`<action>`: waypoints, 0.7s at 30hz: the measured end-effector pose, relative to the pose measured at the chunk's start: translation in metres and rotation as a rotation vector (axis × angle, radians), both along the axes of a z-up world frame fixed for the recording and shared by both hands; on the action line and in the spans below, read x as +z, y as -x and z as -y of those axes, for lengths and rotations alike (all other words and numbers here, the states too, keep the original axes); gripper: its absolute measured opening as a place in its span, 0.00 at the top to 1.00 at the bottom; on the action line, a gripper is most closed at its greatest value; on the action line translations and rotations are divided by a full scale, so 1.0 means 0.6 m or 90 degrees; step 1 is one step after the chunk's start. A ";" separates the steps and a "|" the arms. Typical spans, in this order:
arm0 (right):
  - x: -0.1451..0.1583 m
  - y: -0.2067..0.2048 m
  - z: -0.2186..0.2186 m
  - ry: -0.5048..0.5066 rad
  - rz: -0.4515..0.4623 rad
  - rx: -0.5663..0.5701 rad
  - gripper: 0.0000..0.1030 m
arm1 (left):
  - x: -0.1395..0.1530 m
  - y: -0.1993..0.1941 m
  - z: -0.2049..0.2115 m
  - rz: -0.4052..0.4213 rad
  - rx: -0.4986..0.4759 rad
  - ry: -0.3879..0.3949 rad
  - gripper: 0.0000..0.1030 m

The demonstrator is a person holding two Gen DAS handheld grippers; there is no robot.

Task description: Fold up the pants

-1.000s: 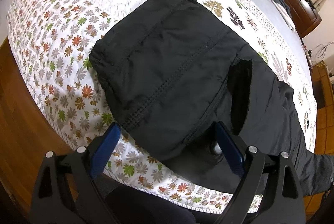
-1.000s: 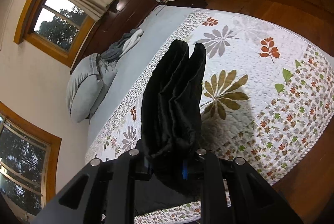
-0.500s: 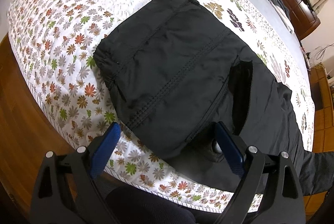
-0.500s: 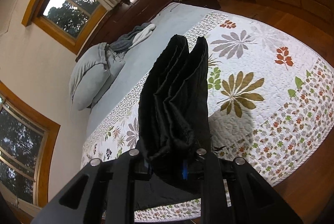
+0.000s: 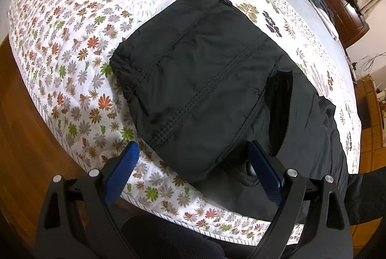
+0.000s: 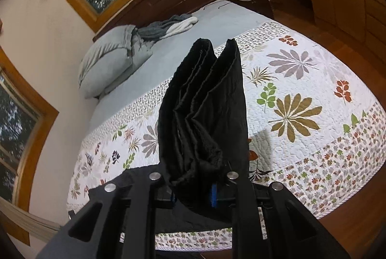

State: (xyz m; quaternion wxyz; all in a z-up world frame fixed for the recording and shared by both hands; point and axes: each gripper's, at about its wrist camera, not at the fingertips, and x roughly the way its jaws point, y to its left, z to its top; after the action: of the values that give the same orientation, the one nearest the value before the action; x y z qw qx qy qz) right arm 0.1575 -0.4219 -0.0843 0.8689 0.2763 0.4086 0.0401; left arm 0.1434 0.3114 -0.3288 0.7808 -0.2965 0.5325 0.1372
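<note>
On quilt (image 5: 72,46): pants (image 5: 205,90) folded; left gripper (image 5: 193,162) jaws spread; right gripper (image 6: 193,196) jaws pinching pants.

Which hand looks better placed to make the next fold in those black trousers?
Probably the right: its tool is shut on a bunched layer of the black padded trousers. The left tool is open, holding nothing, at the floral quilt's edge.
</note>
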 end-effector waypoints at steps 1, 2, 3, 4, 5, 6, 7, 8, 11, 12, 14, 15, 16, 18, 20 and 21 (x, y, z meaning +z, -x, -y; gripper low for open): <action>0.001 -0.002 -0.007 0.004 -0.001 0.004 0.81 | 0.000 0.001 -0.001 0.000 0.001 0.002 0.12; 0.002 -0.003 -0.014 0.008 -0.001 0.009 0.81 | -0.001 0.001 -0.002 0.000 0.002 0.003 0.12; 0.003 -0.005 -0.020 0.009 0.000 0.014 0.82 | -0.001 0.002 -0.003 0.000 0.003 0.004 0.12; 0.003 -0.006 -0.024 0.010 -0.001 0.016 0.82 | -0.001 0.002 -0.003 0.001 0.004 0.005 0.12; 0.003 -0.008 -0.032 0.010 -0.002 0.020 0.82 | -0.001 0.002 -0.004 0.002 0.004 0.006 0.12; 0.003 -0.009 -0.035 0.011 -0.002 0.023 0.83 | -0.001 0.003 -0.005 0.002 0.006 0.006 0.12; 0.003 -0.011 -0.043 0.014 -0.003 0.027 0.83 | -0.001 0.003 -0.005 0.000 0.008 0.005 0.12; 0.002 -0.012 -0.047 0.016 -0.003 0.029 0.83 | -0.001 0.003 -0.004 -0.002 0.008 0.004 0.12; 0.003 -0.015 -0.059 0.020 0.002 0.028 0.84 | -0.003 -0.001 -0.003 -0.007 0.006 0.002 0.12; 0.004 -0.015 -0.061 0.021 0.002 0.028 0.84 | -0.003 -0.002 -0.002 -0.009 0.007 0.001 0.12; 0.005 -0.018 -0.065 0.023 0.007 0.025 0.84 | -0.004 -0.007 0.000 -0.011 0.006 -0.003 0.12; 0.006 -0.018 -0.067 0.024 0.009 0.026 0.84 | -0.004 -0.009 0.002 -0.013 0.005 -0.005 0.12; 0.007 -0.019 -0.068 0.026 0.011 0.026 0.84 | -0.005 -0.013 0.004 -0.015 0.002 -0.009 0.12; 0.008 -0.021 -0.071 0.035 0.013 0.028 0.84 | -0.006 -0.018 0.007 -0.018 0.001 -0.013 0.12; 0.011 -0.022 -0.076 0.041 0.018 0.032 0.84 | -0.005 -0.020 0.009 -0.018 0.003 -0.018 0.12; 0.013 -0.022 -0.080 0.047 0.023 0.036 0.84 | -0.005 -0.021 0.011 -0.018 0.004 -0.021 0.12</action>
State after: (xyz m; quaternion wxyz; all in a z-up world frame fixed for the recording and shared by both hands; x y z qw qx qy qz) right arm 0.1709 -0.3740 -0.0766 0.8844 0.2314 0.4015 0.0547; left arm 0.1560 0.3049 -0.3317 0.7777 -0.2832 0.5400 0.1526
